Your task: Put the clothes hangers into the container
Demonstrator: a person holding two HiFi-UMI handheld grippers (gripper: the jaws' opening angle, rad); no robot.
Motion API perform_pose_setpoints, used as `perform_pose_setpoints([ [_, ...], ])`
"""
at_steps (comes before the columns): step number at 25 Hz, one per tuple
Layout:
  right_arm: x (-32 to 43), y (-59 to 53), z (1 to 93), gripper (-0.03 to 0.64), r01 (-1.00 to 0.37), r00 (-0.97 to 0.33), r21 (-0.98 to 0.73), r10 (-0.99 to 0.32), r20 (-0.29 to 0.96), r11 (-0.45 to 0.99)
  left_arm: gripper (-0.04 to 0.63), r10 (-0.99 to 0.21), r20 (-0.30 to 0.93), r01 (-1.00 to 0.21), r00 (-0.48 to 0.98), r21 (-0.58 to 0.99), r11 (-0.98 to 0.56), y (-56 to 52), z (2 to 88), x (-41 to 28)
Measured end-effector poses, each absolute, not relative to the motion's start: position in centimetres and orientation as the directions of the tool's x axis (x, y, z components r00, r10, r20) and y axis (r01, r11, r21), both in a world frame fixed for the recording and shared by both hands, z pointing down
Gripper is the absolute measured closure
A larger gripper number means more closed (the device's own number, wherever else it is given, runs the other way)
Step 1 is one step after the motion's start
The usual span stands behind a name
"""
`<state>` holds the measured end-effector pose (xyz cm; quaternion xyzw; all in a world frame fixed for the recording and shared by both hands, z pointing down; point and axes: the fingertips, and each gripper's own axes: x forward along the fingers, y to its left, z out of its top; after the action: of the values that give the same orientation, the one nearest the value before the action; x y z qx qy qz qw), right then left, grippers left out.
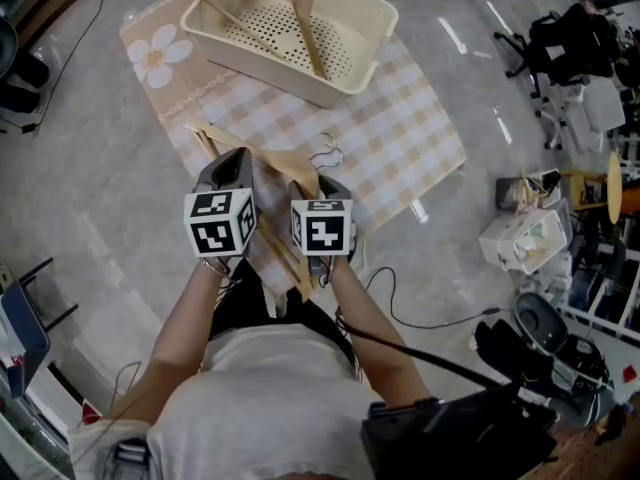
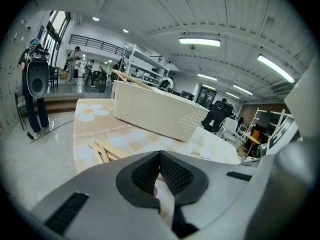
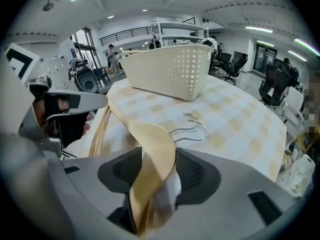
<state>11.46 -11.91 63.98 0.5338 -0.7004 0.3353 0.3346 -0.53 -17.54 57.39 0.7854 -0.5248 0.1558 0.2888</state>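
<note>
Your right gripper [image 3: 152, 159] has its jaws wide apart. A wooden hanger [image 3: 155, 136] lies loose between the pads, with its wire hook [image 3: 192, 126] on the checked cloth [image 3: 240, 119]. Your left gripper [image 2: 160, 156], just beside the right one, has its jaws closed tip to tip. Further out on the cloth, the cream container [image 1: 370, 58] holds other hangers [image 1: 308, 33].

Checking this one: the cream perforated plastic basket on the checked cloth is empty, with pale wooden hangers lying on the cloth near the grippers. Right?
No. The head view shows pale wooden hangers already lying in the cream perforated plastic basket; it is not empty. The rest stands.
</note>
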Motion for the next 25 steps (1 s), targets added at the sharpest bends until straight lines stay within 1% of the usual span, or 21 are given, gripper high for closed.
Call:
perform_pose_setpoints([
  [5,11.6,-12.1,63.9,0.403,-0.977,-0.183,-0.094,-0.53,0.828,0.19,0.588,-0.729,0.551,-0.912,0.407,0.285,-0.294,-17.7,57.4,-0.6],
  [10,11.4,-11.5,63.2,0.411,-0.976,-0.19,-0.103,-0.512,0.838,0.193,0.588,-0.732,0.549,-0.914,0.403,0.277,-0.295,-18.0,56.9,-0.9],
  [19,11.2,-11.8,61.0,0.417,-0.952,-0.173,0.019,-0.587,0.791,0.306,0.588,-0.74,0.518,-0.903,0.428,0.277,-0.328,-18.1,54.6,0.5],
  [25,11.2,-12.0,59.2,0.417,-0.953,-0.194,0.005,-0.619,0.761,0.304,0.588,-0.756,0.498,-0.905,0.425,0.249,-0.345,-17.7,52.9,0.7],
])
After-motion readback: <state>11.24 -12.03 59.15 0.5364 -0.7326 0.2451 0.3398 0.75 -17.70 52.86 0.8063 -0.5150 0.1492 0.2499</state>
